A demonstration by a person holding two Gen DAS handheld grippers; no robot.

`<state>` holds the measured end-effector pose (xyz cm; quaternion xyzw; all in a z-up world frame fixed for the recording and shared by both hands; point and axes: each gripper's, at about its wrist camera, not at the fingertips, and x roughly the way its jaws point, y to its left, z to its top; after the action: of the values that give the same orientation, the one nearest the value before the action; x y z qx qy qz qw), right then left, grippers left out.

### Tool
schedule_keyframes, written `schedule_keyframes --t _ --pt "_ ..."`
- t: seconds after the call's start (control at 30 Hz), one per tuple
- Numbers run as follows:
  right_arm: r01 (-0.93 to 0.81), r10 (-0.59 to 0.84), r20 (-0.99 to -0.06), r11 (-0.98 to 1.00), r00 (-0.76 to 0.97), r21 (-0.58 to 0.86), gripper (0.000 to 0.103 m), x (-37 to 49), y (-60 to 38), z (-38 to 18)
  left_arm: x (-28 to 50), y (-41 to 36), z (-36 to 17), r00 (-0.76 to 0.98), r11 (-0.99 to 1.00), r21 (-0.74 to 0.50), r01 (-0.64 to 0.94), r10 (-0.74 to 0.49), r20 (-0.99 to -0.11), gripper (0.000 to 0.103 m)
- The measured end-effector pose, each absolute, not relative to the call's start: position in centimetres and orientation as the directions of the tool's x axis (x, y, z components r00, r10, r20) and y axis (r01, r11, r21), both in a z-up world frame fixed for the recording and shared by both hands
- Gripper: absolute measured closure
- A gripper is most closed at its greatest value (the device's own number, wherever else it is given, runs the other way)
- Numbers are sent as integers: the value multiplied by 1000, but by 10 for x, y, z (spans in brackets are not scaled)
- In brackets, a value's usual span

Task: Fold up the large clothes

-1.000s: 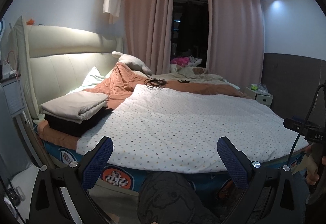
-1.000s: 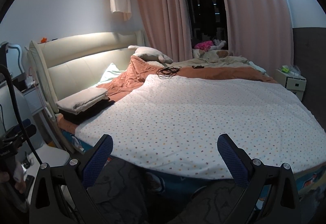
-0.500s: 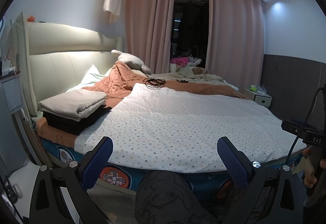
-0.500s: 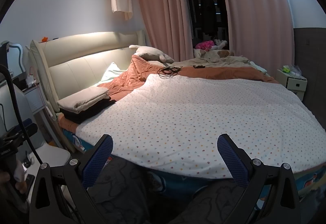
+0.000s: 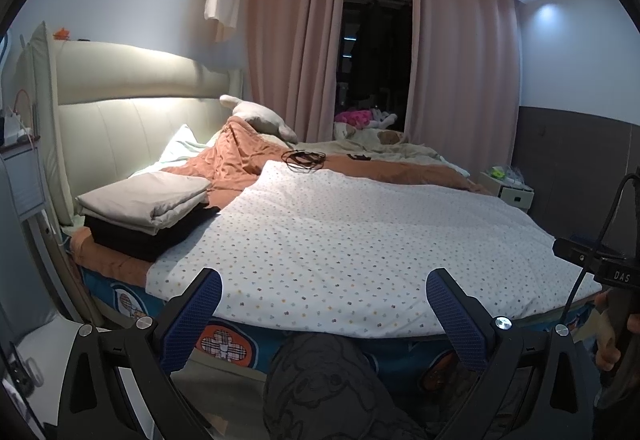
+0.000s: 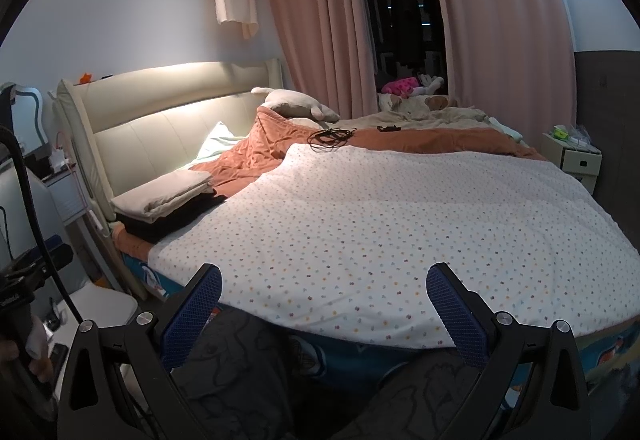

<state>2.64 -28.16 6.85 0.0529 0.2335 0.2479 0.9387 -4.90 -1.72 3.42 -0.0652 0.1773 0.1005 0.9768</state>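
Left wrist view: over the last second the camera drifts slightly; the left gripper (image 5: 323,304) fingers stay spread, empty. The dotted sheet (image 5: 360,240) lies flat at 12 o'clock on the bed (image 5: 224,344).

Right wrist view: the right gripper (image 6: 323,304) fingers stay spread and empty; the sheet is unmoved, a folded stack (image 6: 168,203) at 10 o'clock. No fold is underway.

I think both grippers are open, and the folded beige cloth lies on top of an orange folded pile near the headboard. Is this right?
Not quite. The pile under the folded beige cloth is black, not orange, as the left wrist view shows. Both the left gripper and right gripper are open.
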Motion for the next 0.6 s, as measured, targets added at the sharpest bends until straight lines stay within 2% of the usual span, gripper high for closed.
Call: schedule_keyframes --t 0.6 --pt "-440 490 -414 871 767 218 0 27 -284 67 -51 -15 35 918 969 -98 -226 178 -355 0"
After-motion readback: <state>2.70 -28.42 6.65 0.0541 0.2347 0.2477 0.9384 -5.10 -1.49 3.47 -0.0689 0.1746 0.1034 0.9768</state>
